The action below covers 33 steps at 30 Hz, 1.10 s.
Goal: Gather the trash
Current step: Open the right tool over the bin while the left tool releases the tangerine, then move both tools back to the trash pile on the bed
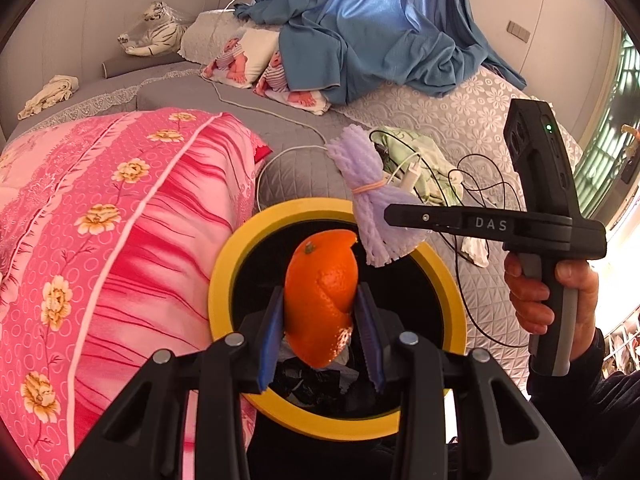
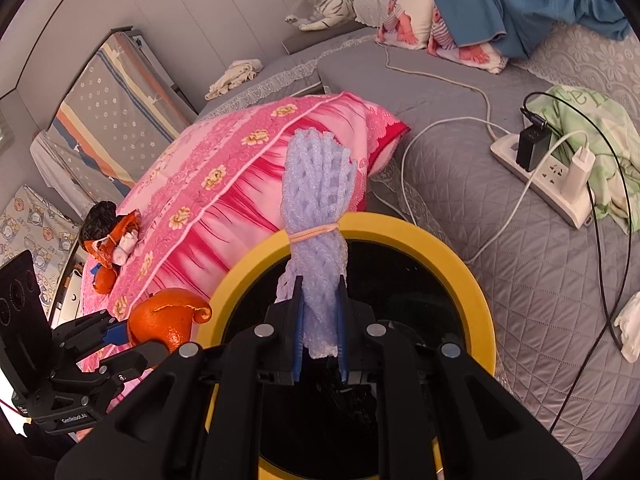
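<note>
Both tongs hang over the yellow-rimmed bin [image 1: 218, 292] beside the bed [image 2: 540, 280]. The left tongs [image 1: 320, 320] are clamped on a piece of orange peel [image 1: 322, 296], which sits right above the bin's dark mouth. The right tongs [image 2: 320, 320] are pressed together on a lilac foam net [image 2: 318, 216] tied with a rubber band; its upper end leans out past the far rim. To drop well, I'd say let the peel go first, since it is already centred. The net wants bringing nearer the middle before release (it's light and floppy, and could tip over the rim onto the pink quilt [image 2: 224, 184]). More peel [image 2: 104, 280] lies on that quilt, not yet collected.
</note>
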Tool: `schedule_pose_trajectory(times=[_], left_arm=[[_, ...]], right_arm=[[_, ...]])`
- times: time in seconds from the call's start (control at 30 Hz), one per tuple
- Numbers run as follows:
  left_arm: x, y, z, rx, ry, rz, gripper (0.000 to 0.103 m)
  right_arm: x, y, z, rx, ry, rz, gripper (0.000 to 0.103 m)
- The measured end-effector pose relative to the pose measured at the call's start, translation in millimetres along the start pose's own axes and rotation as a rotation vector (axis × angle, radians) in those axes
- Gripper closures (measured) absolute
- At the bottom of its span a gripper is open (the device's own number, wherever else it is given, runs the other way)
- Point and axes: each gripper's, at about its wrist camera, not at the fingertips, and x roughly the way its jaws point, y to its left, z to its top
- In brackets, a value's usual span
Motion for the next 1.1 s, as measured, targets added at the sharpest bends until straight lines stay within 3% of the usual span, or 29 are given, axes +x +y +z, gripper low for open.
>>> schedule_pose_trajectory(times=[0.43, 0.47, 0.53, 0.6, 0.7, 0.77, 1.1], left_arm=[[19, -6, -5, -0.006, 0.046, -0.013, 0.067], [19, -6, -4, -0.013, 0.044, -0.012, 0.062], [17, -2, -4, -0.033, 0.030, -0.010, 0.054], [13, 2, -3, -0.051, 0.012, -0.002, 0.038], [7, 9, -1, -0.076, -0.009, 0.001, 0.032], [3, 13, 0, -0.091, -0.024, 0.012, 0.022], [-43, 54, 10, -0.155, -0.138, 0.116, 0.011]], right_arm=[[10, -13, -8, 0.024, 0.032, -0.026, 0.089], [10, -14, -8, 0.028, 0.031, -0.030, 0.086], [10, -15, -7, 0.036, 0.027, -0.045, 0.061], [8, -17, -6, 0.053, 0.015, -0.045, 0.052], [6, -18, -4, 0.057, 0.010, -0.040, 0.052], [5, -18, -3, 0.056, 0.011, -0.037, 0.052], [6, 0, 4, 0.031, -0.001, 0.016, 0.047]])
